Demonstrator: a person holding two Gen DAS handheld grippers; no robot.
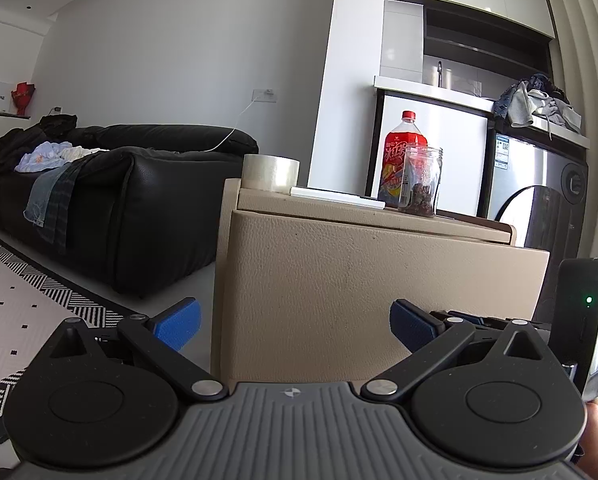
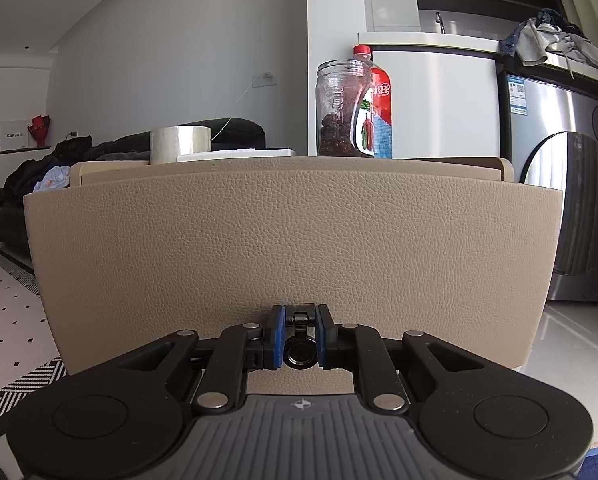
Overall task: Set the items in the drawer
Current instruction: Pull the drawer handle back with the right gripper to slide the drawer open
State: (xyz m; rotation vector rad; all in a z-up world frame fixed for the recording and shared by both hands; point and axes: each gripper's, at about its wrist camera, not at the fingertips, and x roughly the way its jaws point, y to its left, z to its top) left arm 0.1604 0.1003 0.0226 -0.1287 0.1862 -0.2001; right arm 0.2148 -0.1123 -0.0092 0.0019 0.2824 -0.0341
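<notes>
Drawer (image 2: 291, 248): interior hidden behind its beige front panel. Bottle (image 2: 379, 108): mostly concealed behind the jar (image 2: 343, 108); label print too small to read. White flat item (image 1: 335, 196): seen edge-on, kind unclear. Sofa (image 1: 111, 208): cut off at left edge.

On top of the bedside cabinet (image 2: 291, 166) a tape roll (image 2: 180, 145) stands at the left, a flat box (image 2: 235, 155) lies just beside it to the right, and further right a glass jar (image 2: 341, 110) stands in front of a drink bottle (image 2: 379, 96). The drawer front (image 2: 291, 248) sits forward of the cabinet body, and the right hand-held gripper (image 2: 298, 334) is at its lower middle, closed around the drawer pull (image 2: 299, 354). A sofa (image 1: 131, 184) lies to the cabinet's left with a rug (image 1: 27, 296) before it, and a washing machine (image 2: 563, 200) stands behind to the right with a pile of clothes (image 2: 547, 42) on the bench (image 2: 427, 38) above.
</notes>
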